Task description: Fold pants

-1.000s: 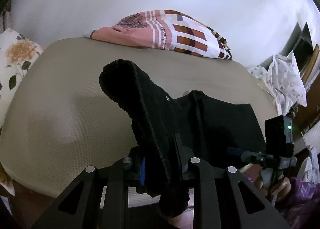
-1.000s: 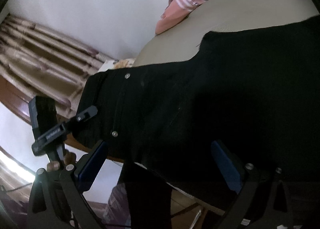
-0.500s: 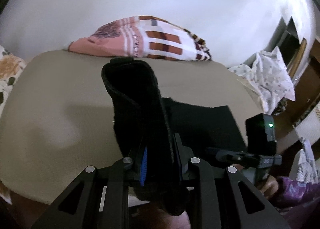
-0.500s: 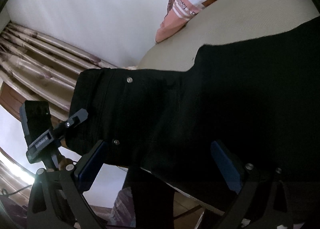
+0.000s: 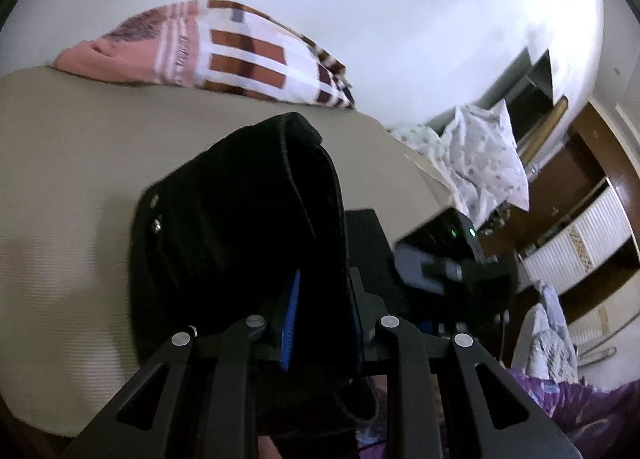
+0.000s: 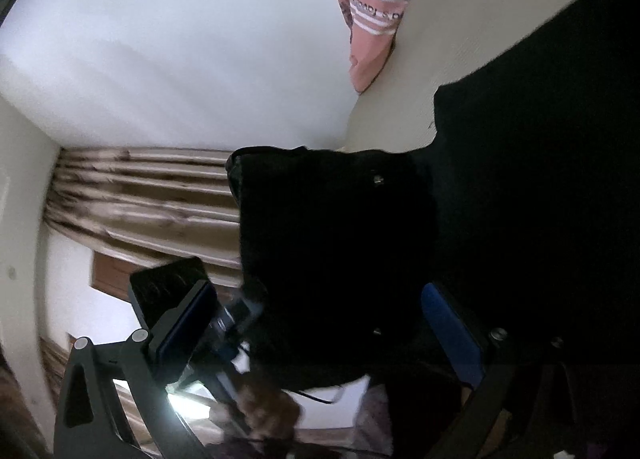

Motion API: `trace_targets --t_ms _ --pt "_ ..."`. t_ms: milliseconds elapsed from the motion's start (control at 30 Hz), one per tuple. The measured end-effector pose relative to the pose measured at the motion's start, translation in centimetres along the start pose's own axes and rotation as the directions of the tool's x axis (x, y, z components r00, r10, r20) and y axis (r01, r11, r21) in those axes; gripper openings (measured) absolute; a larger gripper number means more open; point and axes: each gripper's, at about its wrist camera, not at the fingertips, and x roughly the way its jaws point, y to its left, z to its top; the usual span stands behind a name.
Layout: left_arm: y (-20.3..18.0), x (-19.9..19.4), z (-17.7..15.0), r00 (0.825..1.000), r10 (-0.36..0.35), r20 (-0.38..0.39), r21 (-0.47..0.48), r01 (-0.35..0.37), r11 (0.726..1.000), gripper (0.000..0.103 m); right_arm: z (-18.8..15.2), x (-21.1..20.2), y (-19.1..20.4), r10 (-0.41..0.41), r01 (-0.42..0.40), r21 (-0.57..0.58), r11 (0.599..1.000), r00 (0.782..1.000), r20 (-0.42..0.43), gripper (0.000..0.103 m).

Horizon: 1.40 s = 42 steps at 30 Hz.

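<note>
The black pants (image 5: 240,227) lie on a beige mattress (image 5: 68,163). My left gripper (image 5: 320,323) is shut on the waistband end of the pants and holds it lifted and bunched above the mattress. In the right wrist view the pants (image 6: 520,187) fill the right side, with the lifted waistband (image 6: 332,227) in the middle. My right gripper (image 6: 316,319) has its jaws wide apart, with black cloth between them. The right gripper's body shows in the left wrist view (image 5: 440,255), close to the right of the lifted cloth.
A pink, white and brown checked blanket (image 5: 224,51) lies at the far edge of the mattress against a white wall. A white patterned cloth (image 5: 480,155) and wooden cabinets (image 5: 592,219) stand to the right. Striped curtains (image 6: 140,195) hang at the left.
My left gripper has carried the waistband up and to the right, over the rest of the pants. The right gripper has swung and come closer to the left one.
</note>
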Motion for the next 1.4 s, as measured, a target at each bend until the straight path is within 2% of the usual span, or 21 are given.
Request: trace_targets --t_ms 67,133,167,233,333,433,567,633,667,700,733,767,867,933,1067,1133,1267,1400 --pt "-0.5 1.1 -0.2 1.000 -0.017 -0.021 0.006 0.017 1.000 0.023 0.4 -0.5 -0.4 0.049 -0.049 0.045 0.998 0.999 0.002 0.102" --pt "-1.2 2.3 -0.5 0.995 -0.086 -0.046 0.009 0.086 0.996 0.022 0.8 -0.8 -0.7 0.065 -0.065 0.068 0.996 0.998 -0.004 0.102" --pt "-1.7 2.8 -0.6 0.994 -0.092 -0.055 0.020 0.093 0.995 0.022 1.1 -1.2 -0.9 0.066 -0.065 0.077 0.995 0.998 -0.005 0.103" --pt "-3.0 4.0 -0.8 0.991 -0.103 -0.083 0.070 0.109 0.992 0.022 1.5 -1.4 -1.5 -0.008 0.009 0.094 0.996 1.000 -0.019 0.103" --pt "-5.0 4.8 -1.6 0.988 -0.114 -0.101 0.140 0.127 0.982 0.022 1.9 -2.3 -3.1 -0.010 0.014 0.152 0.988 1.000 -0.021 0.103" --pt "-5.2 4.1 -2.0 0.994 -0.078 -0.075 0.159 0.089 0.983 0.024 2.1 -2.5 -3.3 -0.033 0.037 0.153 0.988 0.999 -0.027 0.103" --pt "-1.9 1.9 -2.3 1.000 -0.011 -0.023 0.070 0.013 0.997 0.025 2.0 -1.0 -1.8 -0.168 0.170 0.024 0.985 0.983 -0.075 0.102" --pt "0.4 0.9 -2.6 0.999 0.038 -0.002 0.004 -0.038 0.999 0.030 1.8 -0.2 -1.2 -0.247 0.244 -0.043 0.969 0.965 -0.090 0.094" --pt "1.6 0.6 -2.9 0.999 0.052 0.001 -0.038 -0.052 0.998 0.031 1.6 0.3 -0.9 -0.317 0.308 -0.093 0.947 0.943 -0.101 0.075" --pt "2.9 0.1 -3.3 0.998 0.061 0.004 -0.083 -0.061 0.995 0.031 1.6 0.6 -0.9 -0.360 0.348 -0.119 0.930 0.926 -0.109 0.044" --pt "4.2 -0.3 -3.6 0.998 0.065 0.008 -0.138 -0.064 0.988 0.031 1.6 0.7 -1.0 -0.384 0.370 -0.127 0.920 0.916 -0.117 0.029" --pt "5.2 -0.5 -4.0 0.998 0.065 0.010 -0.177 -0.063 0.982 0.032 1.6 0.6 -1.3 -0.367 0.355 -0.109 0.928 0.922 -0.122 0.016" --pt "7.3 -1.1 -4.9 0.997 0.076 0.013 -0.268 -0.070 0.961 0.032 1.7 -0.3 -0.3 -0.319 0.309 -0.111 0.944 0.945 -0.077 0.015" --pt "7.9 -1.5 -5.1 0.995 0.094 0.018 -0.290 -0.084 0.953 0.034 2.1 -1.1 0.4 -0.238 0.234 -0.077 0.969 0.970 -0.050 0.015" --pt "8.2 -1.5 -5.1 0.996 0.083 0.030 -0.326 -0.068 0.943 0.045 3.3 -3.6 3.1 -0.200 0.200 -0.098 0.975 0.980 0.013 0.014" --pt "8.1 -1.1 -5.0 0.998 0.056 0.031 -0.343 -0.042 0.938 0.052 4.0 -5.7 3.6 -0.214 0.218 -0.102 0.971 0.976 0.047 0.014" --pt "7.2 0.7 -4.3 0.999 0.042 -0.004 -0.318 -0.041 0.947 0.053 5.2 -12.1 2.2 -0.269 0.277 -0.040 0.960 0.951 0.151 0.013" --pt "6.2 3.2 -4.3 0.998 0.015 -0.060 -0.300 -0.032 0.953 0.054 5.7 -17.0 -0.8 -0.302 0.296 0.062 0.953 0.923 0.236 0.012"
